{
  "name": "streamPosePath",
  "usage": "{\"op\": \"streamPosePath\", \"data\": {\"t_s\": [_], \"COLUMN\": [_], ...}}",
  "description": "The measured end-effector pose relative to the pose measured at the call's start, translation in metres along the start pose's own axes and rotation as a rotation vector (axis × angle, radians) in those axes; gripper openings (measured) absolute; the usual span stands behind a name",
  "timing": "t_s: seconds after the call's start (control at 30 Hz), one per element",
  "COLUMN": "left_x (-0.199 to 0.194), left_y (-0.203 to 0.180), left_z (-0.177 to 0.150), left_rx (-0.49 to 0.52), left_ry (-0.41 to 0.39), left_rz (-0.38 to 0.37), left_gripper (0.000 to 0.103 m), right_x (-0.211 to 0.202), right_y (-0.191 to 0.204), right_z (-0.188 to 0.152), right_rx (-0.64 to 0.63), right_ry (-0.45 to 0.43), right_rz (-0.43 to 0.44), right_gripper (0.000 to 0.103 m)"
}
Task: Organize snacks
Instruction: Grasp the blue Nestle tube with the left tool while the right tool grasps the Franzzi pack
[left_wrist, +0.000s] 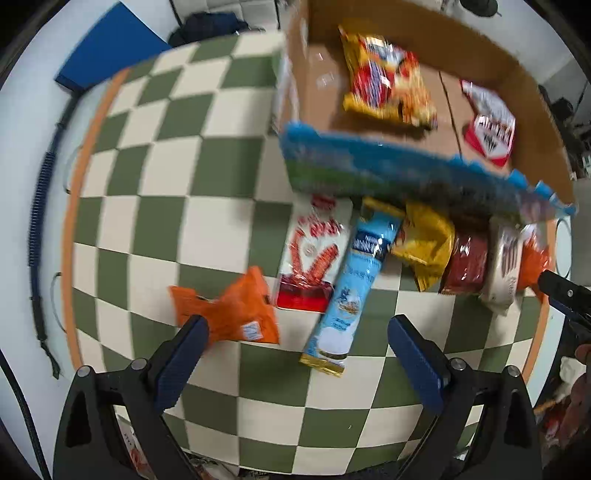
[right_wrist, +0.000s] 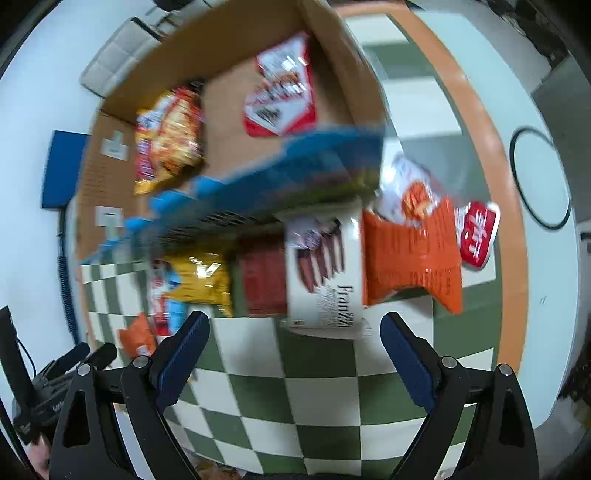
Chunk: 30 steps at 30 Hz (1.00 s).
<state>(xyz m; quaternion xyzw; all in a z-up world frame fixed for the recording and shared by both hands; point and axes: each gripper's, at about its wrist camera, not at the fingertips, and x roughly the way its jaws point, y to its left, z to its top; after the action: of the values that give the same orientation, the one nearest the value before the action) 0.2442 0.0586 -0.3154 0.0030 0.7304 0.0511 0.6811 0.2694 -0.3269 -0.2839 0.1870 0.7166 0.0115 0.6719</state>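
Left gripper (left_wrist: 295, 336) spread wide, holding nothing, above the checkered tabletop (left_wrist: 155, 206). Right gripper (right_wrist: 295, 332) likewise spread and empty. Snack packets (left_wrist: 424, 251) lie in a row beside the cardboard box (left_wrist: 317, 74); a blue bag (left_wrist: 406, 173), blurred, rests across the box's near edge.

Left gripper (left_wrist: 297, 336) and right gripper (right_wrist: 295, 330) both gape wide, nothing between either's jaws
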Motion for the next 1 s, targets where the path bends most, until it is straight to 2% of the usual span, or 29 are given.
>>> {"op": "streamPosePath", "data": {"t_s": [0.17, 0.3, 0.37, 0.43, 0.5, 0.53, 0.57, 0.6, 0.63, 0.67, 0.83, 0.9, 1.0], "left_x": [0.033, 0.055, 0.065, 0.076, 0.087, 0.091, 0.094, 0.093, 0.092, 0.091, 0.088, 0.086, 0.080], "left_y": [-0.021, -0.040, -0.048, -0.056, -0.065, -0.067, -0.069, -0.070, -0.072, -0.073, -0.073, -0.070, -0.068], "left_z": [0.007, 0.014, 0.017, 0.019, 0.021, 0.021, 0.020, 0.020, 0.018, 0.016, -0.003, -0.012, -0.030], "left_rx": [0.031, 0.085, 0.108, 0.133, 0.155, 0.160, 0.160, 0.153, 0.152, 0.153, 0.120, 0.089, 0.056], "left_ry": [0.054, 0.093, 0.111, 0.135, 0.158, 0.165, 0.169, 0.159, 0.152, 0.153, 0.147, 0.152, 0.139], "left_rz": [-0.007, 0.020, 0.037, 0.050, 0.064, 0.066, 0.077, 0.077, 0.078, 0.081, 0.070, 0.050, 0.029], "left_gripper": [0.099, 0.087, 0.073, 0.066, 0.056, 0.045, 0.039, 0.037, 0.023, 0.019, 0.013, 0.013, 0.013], "right_x": [0.029, 0.046, 0.055, 0.063, 0.071, 0.074, 0.076, 0.077, 0.078, 0.078, 0.074, 0.066, 0.054], "right_y": [-0.010, -0.015, -0.014, -0.014, -0.016, -0.016, -0.016, -0.016, -0.015, -0.015, -0.012, -0.010, -0.011], "right_z": [0.002, 0.004, 0.007, 0.007, 0.008, 0.008, 0.008, 0.008, 0.008, 0.008, -0.001, -0.004, -0.009], "right_rx": [0.040, 0.067, 0.073, 0.076, 0.085, 0.088, 0.088, 0.085, 0.082, 0.081, 0.059, 0.048, 0.020], "right_ry": [0.036, 0.052, 0.055, 0.062, 0.076, 0.079, 0.081, 0.079, 0.079, 0.074, 0.054, 0.041, 0.037], "right_rz": [-0.015, -0.021, -0.036, -0.057, -0.071, -0.079, -0.087, -0.090, -0.091, -0.093, -0.101, -0.099, -0.096], "right_gripper": [0.096, 0.094, 0.090, 0.081, 0.068, 0.066, 0.063, 0.063, 0.062, 0.061, 0.055, 0.037, 0.025]}}
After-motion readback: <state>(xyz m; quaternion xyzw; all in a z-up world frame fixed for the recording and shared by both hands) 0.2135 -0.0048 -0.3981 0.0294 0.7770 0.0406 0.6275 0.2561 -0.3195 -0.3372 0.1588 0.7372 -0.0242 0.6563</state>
